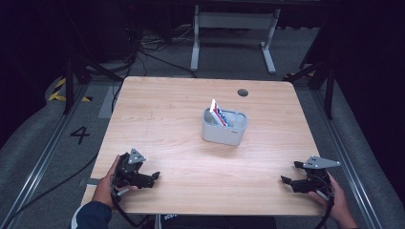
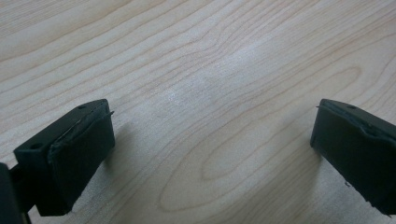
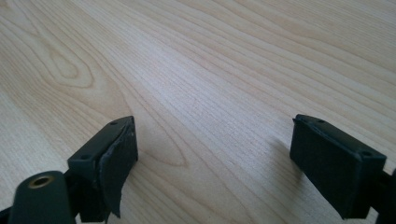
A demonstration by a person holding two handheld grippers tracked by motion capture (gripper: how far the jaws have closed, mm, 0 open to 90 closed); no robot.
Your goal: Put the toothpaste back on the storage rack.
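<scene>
On the floor we count one grey carpet, marked with a black "4", one yellow-and-black tape patch and several loose cables; the room beyond is dark. One white table frame stands at the back. We list one wooden table, pale, with one round cable hole. One grey bin stands right of centre, well apart from both grippers, with one red-white-blue packet leaning upright inside. Two grippers: the left gripper rests near the front left edge, jaws wide apart over bare wood; the right gripper rests near the front right corner, jaws likewise apart on nothing. We see two hands, one on each.
</scene>
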